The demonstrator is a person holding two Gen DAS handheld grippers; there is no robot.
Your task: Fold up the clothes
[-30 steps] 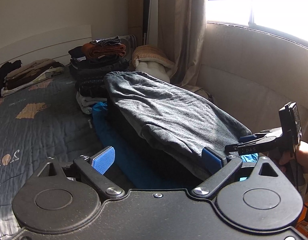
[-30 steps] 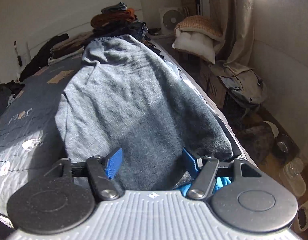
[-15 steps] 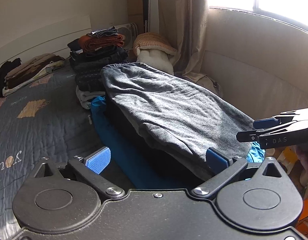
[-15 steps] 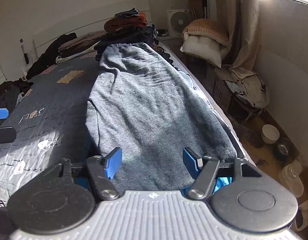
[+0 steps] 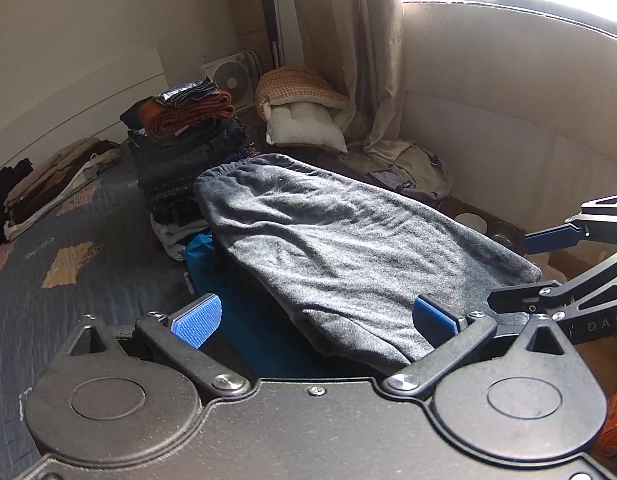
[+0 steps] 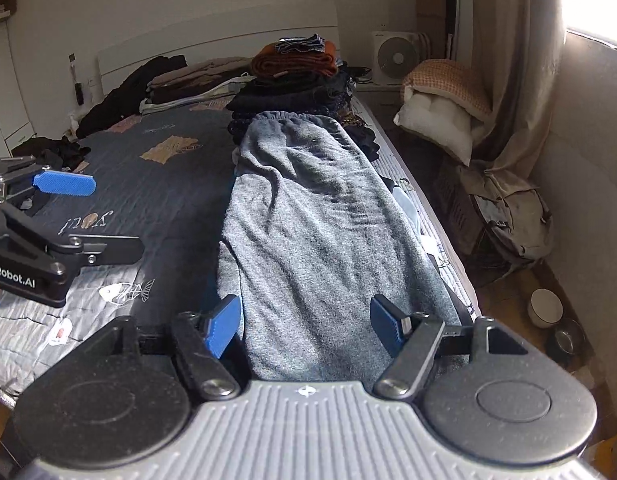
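Nearest in the right wrist view, the right gripper (image 6: 304, 324) has its jaws opening, the blue pads standing either side of the near end of the grey sweatpants (image 6: 316, 216) without pressing on the cloth, so nothing is pinched. The left gripper (image 5: 314, 316) is spread as wide as it goes and empty, hanging off the garment's near left corner, over a blue cloth (image 5: 244, 316) that shows from under the grey. The sweatpants lie flat along the right edge of the bed (image 6: 156, 184), their long axis running straight away from both pairs of jaws, hem end near and elastic waistband far. The right hand sits squarer on that axis; judging by this, the next fold would carry the near end forward toward the waistband. Beyond the waistband stands the stack of folded clothes (image 6: 296, 76), just touching the garment's far end.
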